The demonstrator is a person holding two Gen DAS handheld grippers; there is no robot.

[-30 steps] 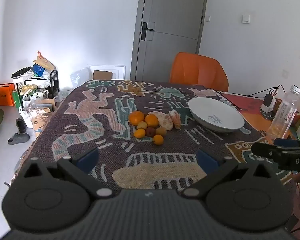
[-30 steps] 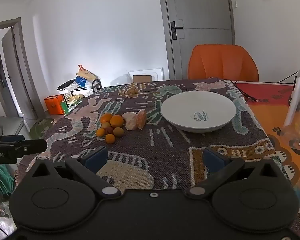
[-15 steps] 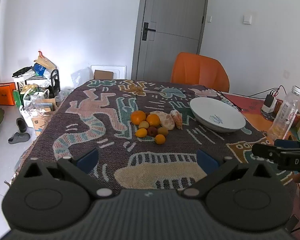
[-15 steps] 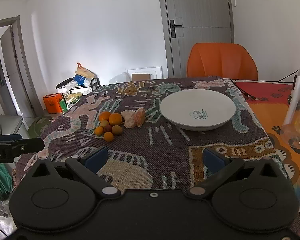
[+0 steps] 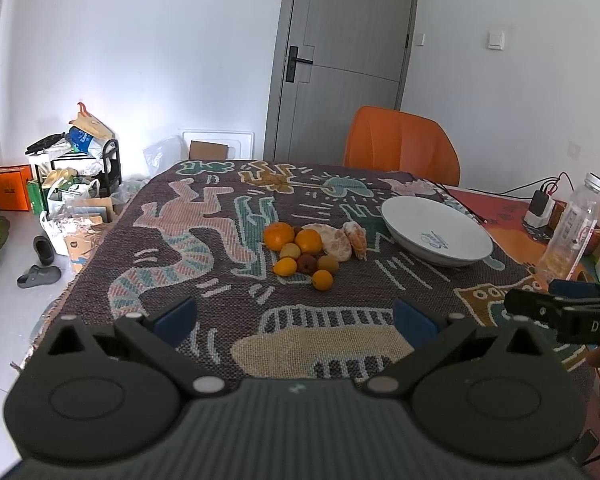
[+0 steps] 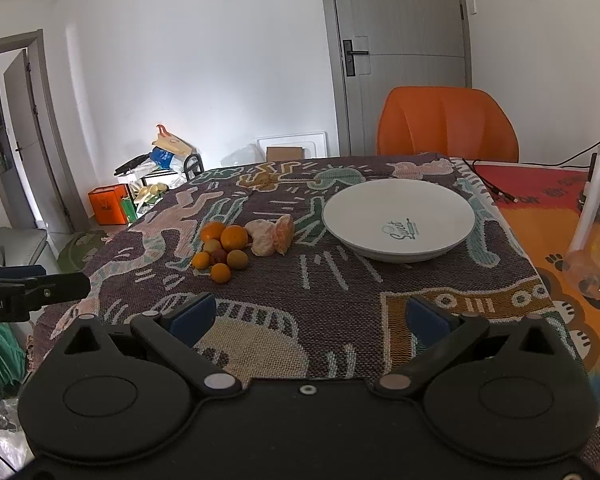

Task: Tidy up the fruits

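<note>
Well ahead: fruits [image 5: 308,250] | both jaws spread, empty | bowl [image 6: 398,220] beside

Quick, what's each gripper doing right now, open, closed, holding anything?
Left gripper: open, holding nothing, above the patterned woven tablecloth.
Right gripper: open, holding nothing, short of the white ceramic bowl.

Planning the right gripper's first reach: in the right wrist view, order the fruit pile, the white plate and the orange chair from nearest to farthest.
From the right gripper:
1. Fruit pile, ahead and to the left on the blanket.
2. White plate, ahead and slightly right; close to the pile in range, so that order is loose.
3. Orange chair, behind the table's far edge.
</note>
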